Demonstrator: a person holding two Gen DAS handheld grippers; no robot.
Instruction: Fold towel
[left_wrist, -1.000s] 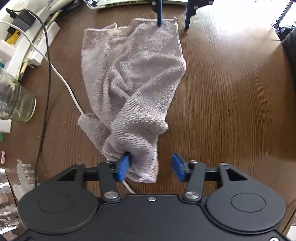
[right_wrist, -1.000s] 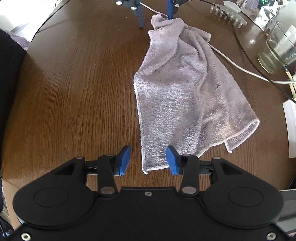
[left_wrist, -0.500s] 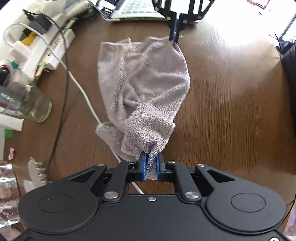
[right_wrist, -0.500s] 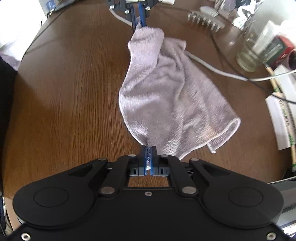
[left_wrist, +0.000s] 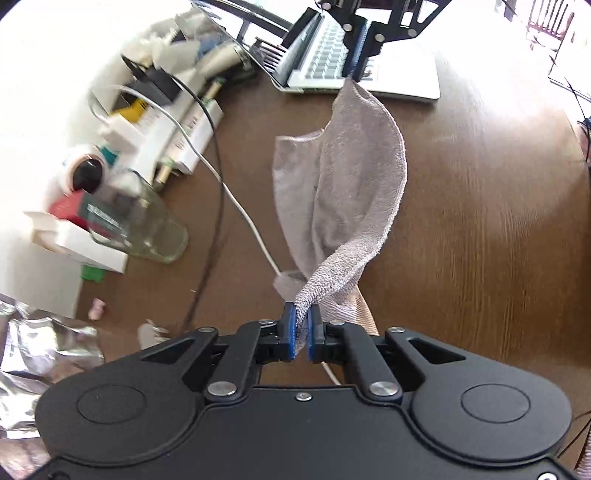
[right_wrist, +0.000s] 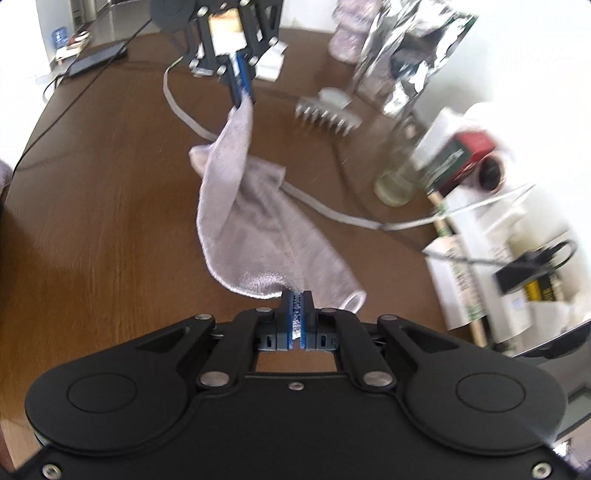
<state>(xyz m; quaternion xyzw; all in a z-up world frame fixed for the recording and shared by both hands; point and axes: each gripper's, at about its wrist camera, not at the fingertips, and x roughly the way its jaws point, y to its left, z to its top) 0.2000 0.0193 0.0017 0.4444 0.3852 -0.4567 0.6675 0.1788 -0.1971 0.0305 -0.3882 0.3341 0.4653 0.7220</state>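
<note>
A grey terry towel (left_wrist: 354, 177) hangs stretched between my two grippers above the brown wooden table (left_wrist: 480, 221), and its lower folds still rest on the wood. My left gripper (left_wrist: 301, 314) pinches one corner, its jaws still closing tight on the cloth. In the same view, my right gripper (left_wrist: 357, 70) holds the far corner up high. In the right wrist view, my right gripper (right_wrist: 295, 299) is shut on a corner of the towel (right_wrist: 258, 229). There, the left gripper (right_wrist: 243, 98) grips the opposite corner.
A glass jar (left_wrist: 159, 236), boxes (left_wrist: 177, 125), crumpled foil (left_wrist: 37, 343) and a white cable (left_wrist: 251, 225) crowd the left side. An open laptop (left_wrist: 354, 62) sits beyond the towel. A white comb-like piece (right_wrist: 325, 114) and a phone (right_wrist: 96, 61) lie further off.
Both grippers closed on towel corners and rose, lifting the towel's edge off the table. The towel went from lying flat and crumpled to hanging stretched between them.
</note>
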